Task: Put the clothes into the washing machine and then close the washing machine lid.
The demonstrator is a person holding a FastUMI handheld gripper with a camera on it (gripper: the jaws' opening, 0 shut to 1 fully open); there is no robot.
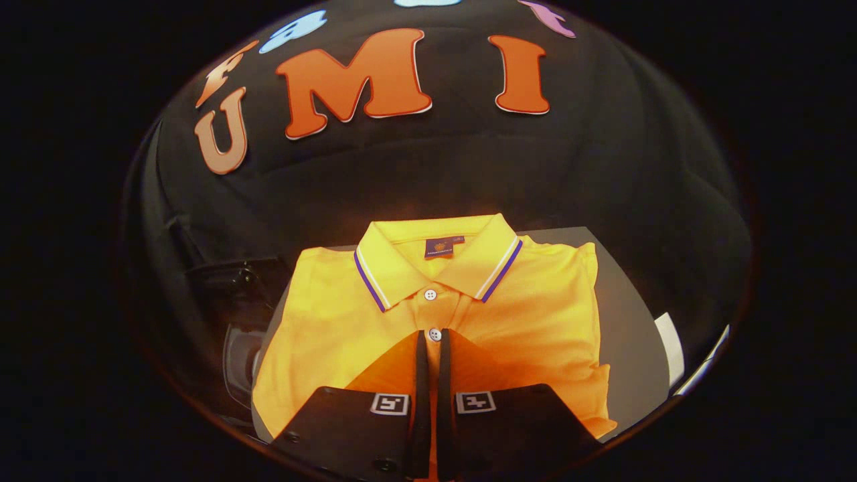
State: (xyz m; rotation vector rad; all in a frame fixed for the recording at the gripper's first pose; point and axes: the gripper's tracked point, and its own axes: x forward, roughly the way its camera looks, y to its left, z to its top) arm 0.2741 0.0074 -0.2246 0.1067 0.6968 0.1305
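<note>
Shirt, yellow polo, folded flat on grey counter, collar at 12 o'clock from the tongs. Collar has white and purple trim, small dark tag inside, two white buttons on placket. Tongs nearly closed, fingers side by side with a thin gap, tips right at the lower button; can't tell if they pinch fabric. Dark, glassy object at 9 o'clock off the counter.

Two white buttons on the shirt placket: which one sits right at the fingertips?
The lower button, just ahead of the gripper tips on the yellow polo shirt. The upper button lies beyond it, between the collar points. Fingers nearly together, gripping nothing.
</note>
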